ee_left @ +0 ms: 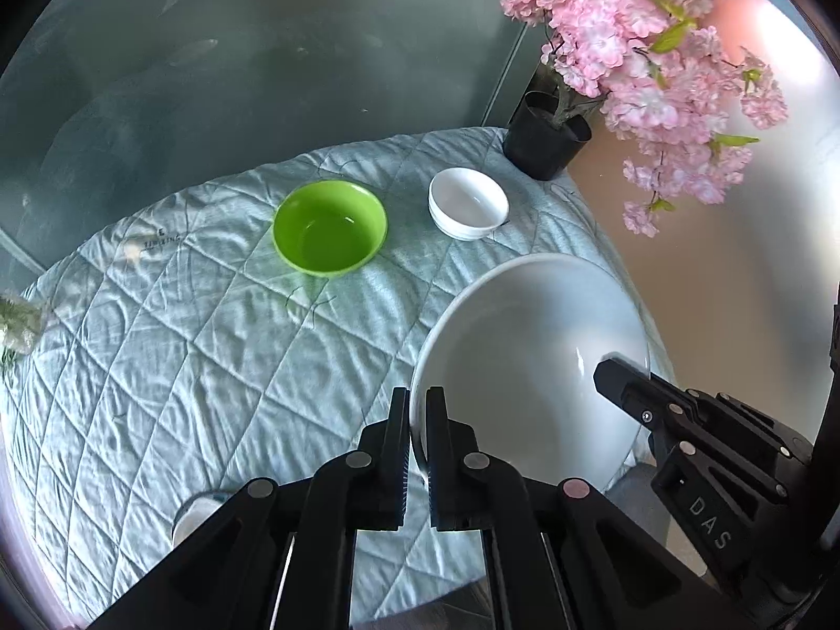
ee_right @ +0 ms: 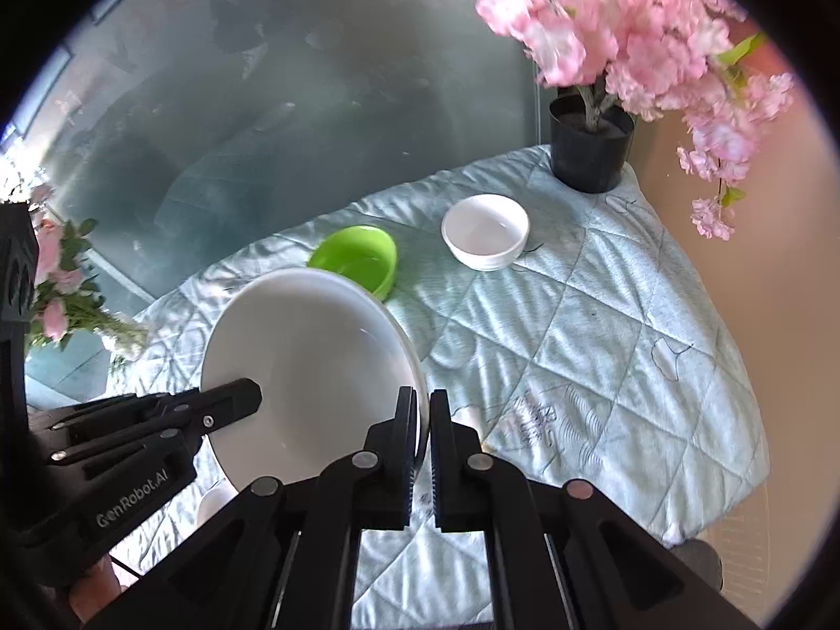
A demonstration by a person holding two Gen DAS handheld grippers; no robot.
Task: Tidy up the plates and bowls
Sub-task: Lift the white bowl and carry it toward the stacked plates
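A table (ee_left: 157, 346) covered with a pale blue quilted cloth (ee_left: 220, 367) stands against a large pane of frosted grey glass (ee_left: 236, 52), with a peach-coloured wall (ee_left: 709, 273) beyond its right edge. The cloth is creased and hangs over the right and near edges of the table. Near the far edge sit a green bowl (ee_left: 329, 228) and, just to its right but apart from it, a stack of small white bowls (ee_left: 468, 203). At the far right corner stands a black pot (ee_left: 546, 142) holding pink artificial blossoms (ee_left: 646, 52) that arch out over the table's right side. A smaller bunch of pink flowers (ee_right: 58, 283) shows at the left edge in the right wrist view. A large white plate (ee_left: 530, 362) is held tilted in the air above the near right part of the cloth. The left hand-held gripper (ee_left: 417, 451) is closed on the plate's left rim, and the right hand-held gripper (ee_right: 422, 451) is closed on the opposite rim. The middle and left of the cloth lie bare, giving open space between the plate and the bowls. A small white object (ee_left: 197, 517) lies on the cloth near the front edge, partly hidden by the left hand-held gripper.
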